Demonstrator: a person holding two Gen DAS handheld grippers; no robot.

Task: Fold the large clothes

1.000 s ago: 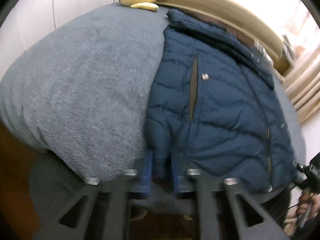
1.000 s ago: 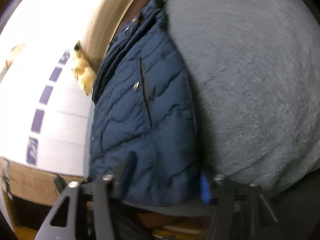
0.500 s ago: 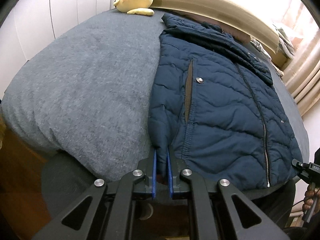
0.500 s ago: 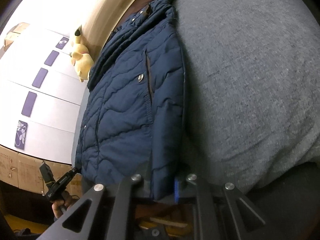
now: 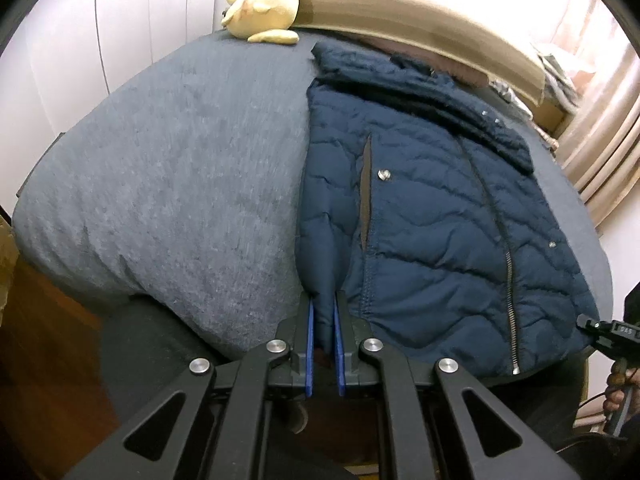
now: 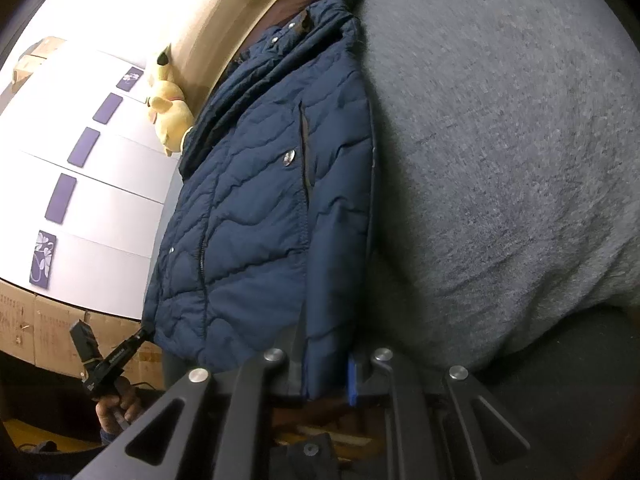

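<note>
A navy quilted jacket [image 5: 432, 232] lies flat, front up and zipped, on a grey bed cover [image 5: 180, 184], its collar toward the headboard. My left gripper [image 5: 322, 312] is shut on the near hem at the jacket's left corner, with the fabric pinched between the blue pads [image 5: 309, 332]. In the right wrist view, my right gripper [image 6: 328, 374] is shut on the jacket [image 6: 260, 208] at its other near corner, beside the grey cover [image 6: 500, 160]. Each gripper shows small at the edge of the other's view: right gripper [image 5: 600, 330], left gripper [image 6: 132, 344].
A yellow plush toy [image 5: 266, 4] rests by the beige headboard [image 5: 420, 20]. White wardrobe doors with purple panels [image 6: 92, 208] and cardboard boxes [image 6: 48, 332] stand to one side, curtains [image 5: 600, 152] to the other. Wooden floor [image 5: 44, 340] lies below the bed's near edge.
Both grippers' jaws have come together on the jacket's near hem corners. Both views have risen a little, so the plush toy and headboard show more fully.
</note>
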